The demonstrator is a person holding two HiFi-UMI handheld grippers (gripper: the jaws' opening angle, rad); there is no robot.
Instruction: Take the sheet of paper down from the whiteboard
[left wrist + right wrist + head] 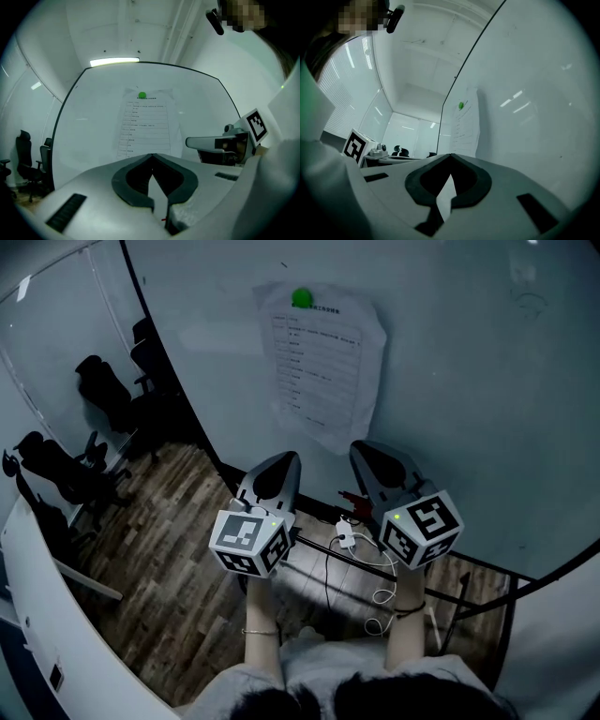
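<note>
A printed sheet of paper [323, 362] hangs on the whiteboard [469, 381], pinned at its top by a round green magnet [301, 298]. My left gripper [284, 459] is shut and empty, just below the sheet's lower left corner and apart from it. My right gripper [364, 448] is also shut and empty, below the sheet's lower right corner. The left gripper view faces the paper [147, 124] and magnet [142, 95] straight on over the closed left gripper [151, 155], with the right gripper [190, 142] at its right. The right gripper view shows the paper [466, 124] and magnet [461, 105] at a slant beyond the right gripper [451, 155].
Black office chairs [103, 395] stand at the left on the wooden floor [178, 549]. A white cable and charger [347, 538] lie by the whiteboard's dark bottom frame [450, 559]. A white desk edge [56, 615] curves along the lower left.
</note>
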